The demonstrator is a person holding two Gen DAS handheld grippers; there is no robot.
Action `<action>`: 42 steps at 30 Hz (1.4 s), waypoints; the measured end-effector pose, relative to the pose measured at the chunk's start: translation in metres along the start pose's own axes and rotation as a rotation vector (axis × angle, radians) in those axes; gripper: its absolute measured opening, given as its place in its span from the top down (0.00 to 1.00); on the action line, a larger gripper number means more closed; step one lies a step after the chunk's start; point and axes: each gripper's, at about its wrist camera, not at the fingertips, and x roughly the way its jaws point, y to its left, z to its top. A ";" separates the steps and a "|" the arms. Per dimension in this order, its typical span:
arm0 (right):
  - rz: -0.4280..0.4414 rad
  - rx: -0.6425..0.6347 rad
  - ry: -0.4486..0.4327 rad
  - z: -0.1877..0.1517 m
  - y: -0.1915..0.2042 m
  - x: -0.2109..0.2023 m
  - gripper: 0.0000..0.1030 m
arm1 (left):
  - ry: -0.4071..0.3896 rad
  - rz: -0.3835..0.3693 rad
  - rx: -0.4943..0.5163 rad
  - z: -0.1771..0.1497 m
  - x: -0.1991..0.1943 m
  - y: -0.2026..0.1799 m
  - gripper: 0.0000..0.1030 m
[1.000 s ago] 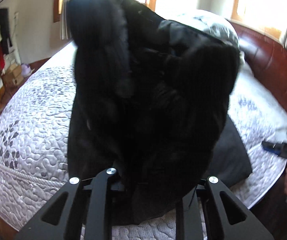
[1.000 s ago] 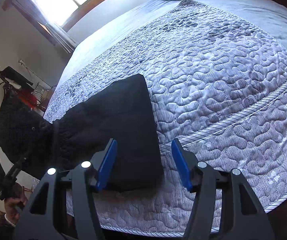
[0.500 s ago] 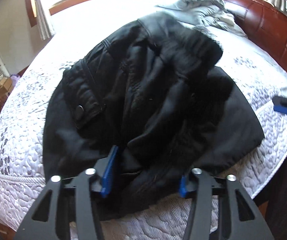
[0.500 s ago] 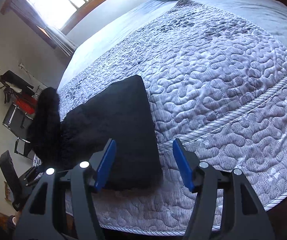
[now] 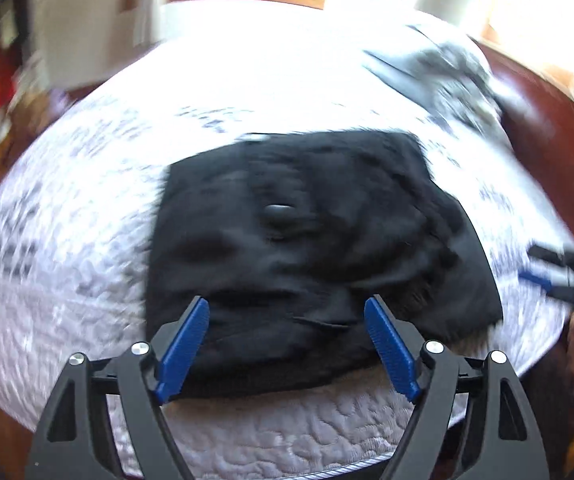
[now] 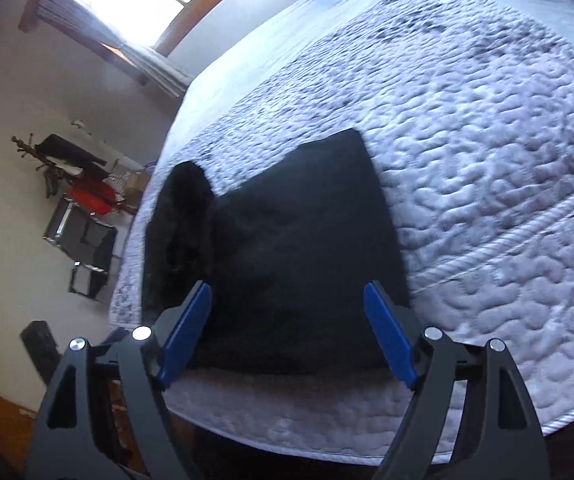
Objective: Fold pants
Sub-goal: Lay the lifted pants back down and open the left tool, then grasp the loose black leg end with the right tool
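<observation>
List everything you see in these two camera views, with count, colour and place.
pants: one, black, folded on the near edge of the bed
quilt: one, pale grey, patterned, covering the bed
bedding heap: one, grey, at the far end of the bed
headboard: one, dark reddish wood
windows: wood-framed, bright
wall clutter: black and red, unclear
left tongs: open, empty, above the pants
right tongs: open, empty
</observation>
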 end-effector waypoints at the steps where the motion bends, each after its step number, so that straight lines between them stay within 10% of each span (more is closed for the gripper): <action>1: 0.031 0.009 0.015 0.002 0.005 0.005 0.21 | -0.004 0.011 -0.041 -0.001 -0.001 0.012 0.21; 7: 0.217 0.076 0.146 0.010 0.035 0.048 0.16 | 0.039 0.064 -0.182 -0.007 0.013 0.060 0.21; 29: 0.243 0.168 0.261 0.013 0.057 0.129 0.17 | 0.129 0.098 -0.207 -0.029 0.017 0.083 0.12; 42: 0.255 0.192 0.283 0.016 0.063 0.155 0.56 | 0.157 0.087 -0.223 -0.031 0.020 0.089 0.08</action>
